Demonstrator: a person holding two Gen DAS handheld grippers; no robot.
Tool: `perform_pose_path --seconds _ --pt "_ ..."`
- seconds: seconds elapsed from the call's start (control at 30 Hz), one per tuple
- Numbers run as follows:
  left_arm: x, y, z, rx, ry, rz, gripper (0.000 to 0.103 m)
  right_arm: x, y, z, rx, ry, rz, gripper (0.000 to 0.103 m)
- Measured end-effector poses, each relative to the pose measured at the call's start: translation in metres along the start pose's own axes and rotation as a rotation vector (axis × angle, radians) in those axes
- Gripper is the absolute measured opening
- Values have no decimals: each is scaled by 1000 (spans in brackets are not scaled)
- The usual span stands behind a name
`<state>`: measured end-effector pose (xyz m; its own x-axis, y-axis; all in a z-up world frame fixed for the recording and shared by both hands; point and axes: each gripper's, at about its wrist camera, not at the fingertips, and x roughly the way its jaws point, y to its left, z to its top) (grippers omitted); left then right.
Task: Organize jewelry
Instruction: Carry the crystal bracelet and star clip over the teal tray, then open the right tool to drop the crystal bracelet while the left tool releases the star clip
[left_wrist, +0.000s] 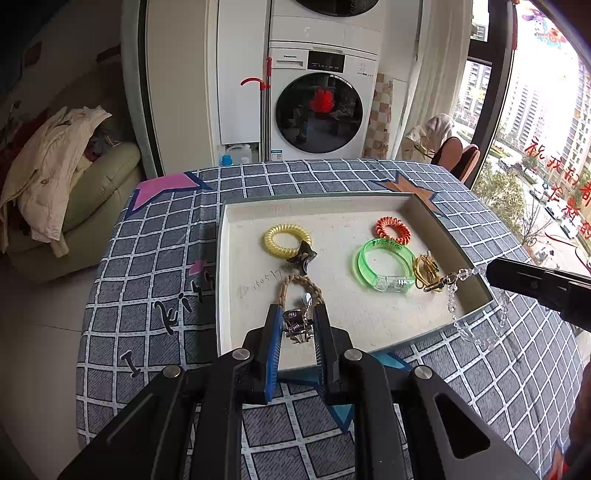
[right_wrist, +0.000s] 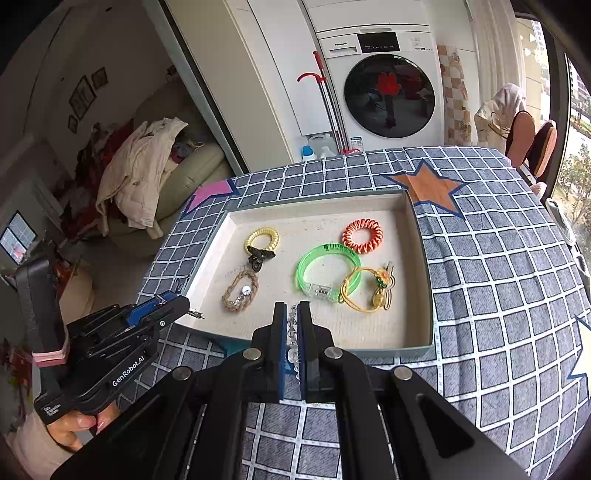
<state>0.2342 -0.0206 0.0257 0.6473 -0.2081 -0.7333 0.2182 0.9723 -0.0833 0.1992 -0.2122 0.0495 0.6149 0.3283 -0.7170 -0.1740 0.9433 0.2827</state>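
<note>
**Both tongs loaded at the tray's near edge**

My left tongs (left_wrist: 295, 325) are clamped on a small silver metal charm (left_wrist: 295, 326): shiny, faceted, spiky at the bottom. It's the end piece of the tan braided cord bracelet (left_wrist: 301, 284), which runs forward from the tips onto the tray floor. In the right view that same bracelet (right_wrist: 240, 290) lies as a loop with a small silver bead inside it.

My right tongs (right_wrist: 291, 314) are pinched nearly closed on a clear crystal bead chain (right_wrist: 292, 332). From the left view, the chain (left_wrist: 476, 321) drapes over the tray's (left_wrist: 236, 214) near right rim onto the checked surface (left_wrist: 147, 258), with a brass clasp at its far end inside the tray.

Ahead of the left tongs:
- yellow coil band (left_wrist: 286, 240) with a dark star-shaped clip, straight ahead past the braid
- green translucent bangle (left_wrist: 384, 264) with a clear block, ahead and right
- orange coil band (left_wrist: 393, 229), beyond the bangle
- yellow cord piece (left_wrist: 426, 271), touching the bangle's right side; the right view shows it knotted, with beads

Tray is shallow, cream-lined, with a grey-green rim.
</note>
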Motion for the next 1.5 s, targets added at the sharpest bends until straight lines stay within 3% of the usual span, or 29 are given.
perform_pose_path --seconds 0.57,1.1,1.5 --pt "57 -6 25 -8 42 48 37 54 -14 36 27 -4 13 6" --pt "76 -10 23 27 46 107 37 75 -62 21 84 28 -125 6" --pt "90 -14 16 43 83 100 37 91 -62 8 80 86 -141 6"
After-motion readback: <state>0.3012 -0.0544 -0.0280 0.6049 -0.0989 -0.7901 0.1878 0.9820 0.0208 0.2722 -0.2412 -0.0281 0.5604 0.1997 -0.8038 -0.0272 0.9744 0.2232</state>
